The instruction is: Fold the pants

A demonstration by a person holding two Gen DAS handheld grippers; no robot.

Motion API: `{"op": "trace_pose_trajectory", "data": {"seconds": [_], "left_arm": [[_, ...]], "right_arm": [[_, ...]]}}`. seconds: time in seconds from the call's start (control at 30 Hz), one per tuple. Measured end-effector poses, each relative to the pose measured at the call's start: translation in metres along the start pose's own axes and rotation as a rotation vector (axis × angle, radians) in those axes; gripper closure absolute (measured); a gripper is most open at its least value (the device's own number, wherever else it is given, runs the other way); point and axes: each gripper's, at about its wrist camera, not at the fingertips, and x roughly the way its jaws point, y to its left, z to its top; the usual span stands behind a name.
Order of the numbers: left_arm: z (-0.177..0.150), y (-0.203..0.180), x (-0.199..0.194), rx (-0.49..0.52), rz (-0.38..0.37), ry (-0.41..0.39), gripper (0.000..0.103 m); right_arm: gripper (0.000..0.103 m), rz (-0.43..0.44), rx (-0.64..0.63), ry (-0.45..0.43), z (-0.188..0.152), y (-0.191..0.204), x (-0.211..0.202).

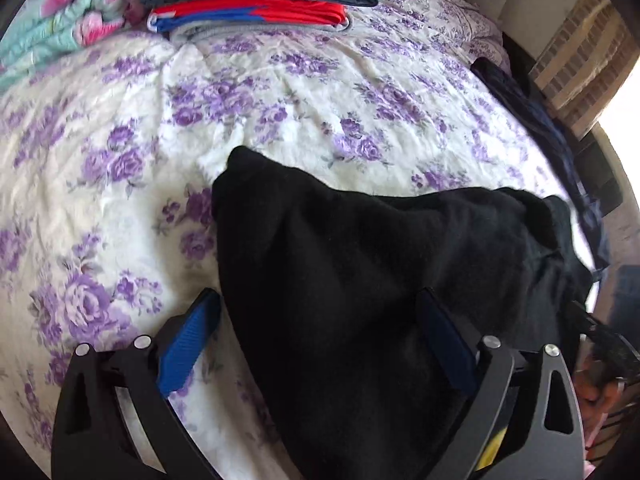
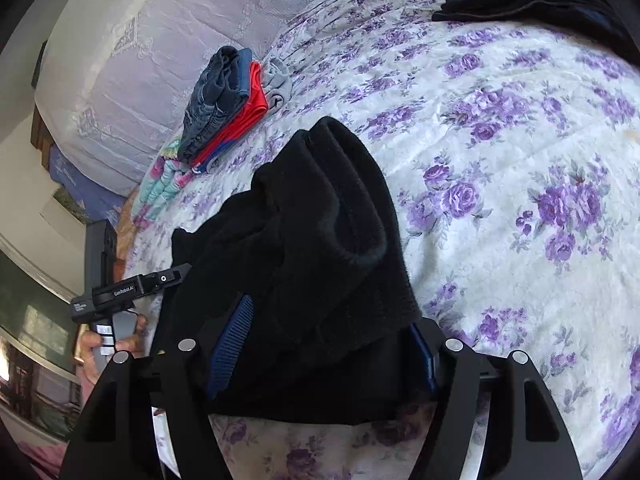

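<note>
The black fleece pants lie bunched on the floral bedspread. My left gripper is open, its blue-padded fingers wide apart, with the pants fabric lying between and over them. In the right wrist view the pants are folded in a thick bundle. My right gripper is open, its fingers straddling the bundle's near edge. The left gripper's body and the hand holding it show at the left of the right wrist view.
A stack of folded clothes, jeans over a red and blue garment, sits at the far side of the bed; it also shows in the right wrist view. A dark garment lies at the bed's far corner. A pastel quilt lies beside the stack.
</note>
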Motion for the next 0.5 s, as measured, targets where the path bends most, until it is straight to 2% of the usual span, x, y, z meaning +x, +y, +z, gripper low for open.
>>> {"op": "trace_pose_trajectory", "data": {"seconds": [0.07, 0.2, 0.23, 0.3, 0.5], "left_arm": [[-0.001, -0.006, 0.000, 0.013, 0.036, -0.015, 0.008], [0.000, -0.007, -0.006, 0.017, 0.051, -0.036, 0.029], [0.000, -0.006, -0.008, 0.014, 0.059, -0.042, 0.032], [-0.001, -0.004, -0.011, 0.009, 0.064, -0.052, 0.041], [-0.003, 0.004, -0.022, -0.018, 0.063, -0.090, 0.069]], "right_arm": [[0.040, -0.018, -0.022, 0.003, -0.001, 0.006, 0.002], [0.058, -0.012, -0.031, -0.002, -0.002, 0.010, 0.002], [0.064, -0.009, -0.036, -0.005, -0.002, 0.012, 0.002], [0.069, -0.010, -0.044, -0.013, -0.003, 0.014, 0.002], [0.077, -0.093, -0.133, -0.075, -0.008, 0.034, -0.001]]}}
